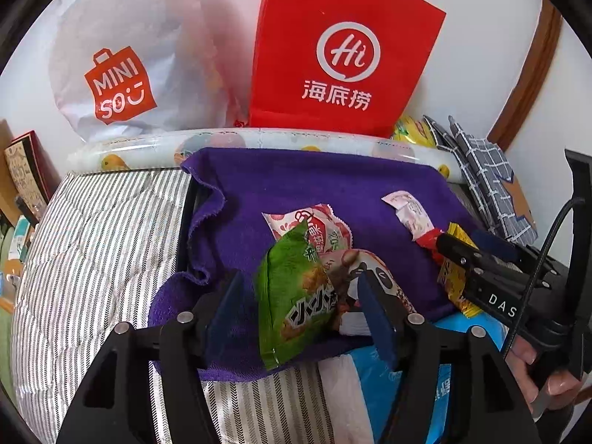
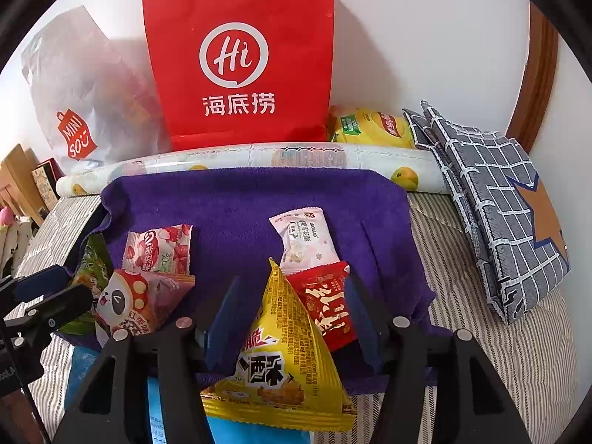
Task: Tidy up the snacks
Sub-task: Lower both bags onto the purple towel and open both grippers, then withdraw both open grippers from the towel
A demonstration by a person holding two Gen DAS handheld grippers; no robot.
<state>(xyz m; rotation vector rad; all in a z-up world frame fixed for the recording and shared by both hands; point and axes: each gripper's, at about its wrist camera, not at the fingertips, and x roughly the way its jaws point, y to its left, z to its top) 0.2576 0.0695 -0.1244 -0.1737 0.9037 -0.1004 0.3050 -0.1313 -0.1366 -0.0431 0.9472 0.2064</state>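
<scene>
Your left gripper (image 1: 301, 307) stands open around the green snack packet (image 1: 296, 296); your right gripper (image 2: 292, 318) stands open around the yellow packet (image 2: 277, 362) on the purple towel (image 2: 240, 199).

Snack packets (image 2: 281, 336) are lying on a towel (image 2: 240, 199) between and ahead of each gripper's jaws; paper bag (image 2: 240, 55) is standing beyond, behind a roll (image 2: 259, 157).
</scene>
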